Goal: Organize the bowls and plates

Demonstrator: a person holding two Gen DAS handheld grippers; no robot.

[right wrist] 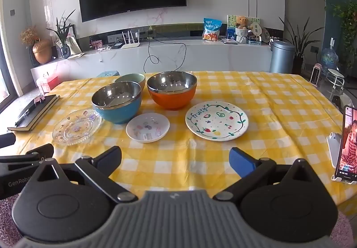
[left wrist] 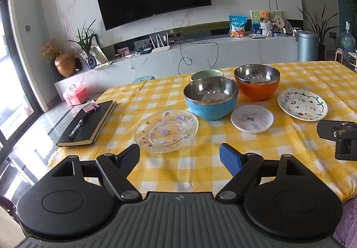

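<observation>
On the yellow checked tablecloth [left wrist: 200,167] stand a blue steel-lined bowl [left wrist: 210,97], an orange steel-lined bowl [left wrist: 256,82] and a pale green bowl [left wrist: 206,74] behind them. In front lie a clear glass plate [left wrist: 166,130], a small white dish [left wrist: 252,118] and a white "Fruity" plate [left wrist: 302,104]. My left gripper [left wrist: 179,155] is open and empty, just short of the glass plate. My right gripper [right wrist: 175,157] is open and empty, short of the small dish [right wrist: 147,127] and the Fruity plate [right wrist: 216,120]. The bowls also show in the right wrist view: blue [right wrist: 117,102], orange [right wrist: 171,89], green [right wrist: 130,79].
A black notebook [left wrist: 88,124] with a pen lies at the table's left edge. A phone on a stand [right wrist: 345,145] is at the right edge. The other gripper's body shows at the right in the left wrist view [left wrist: 339,134]. A TV wall and cabinet are behind.
</observation>
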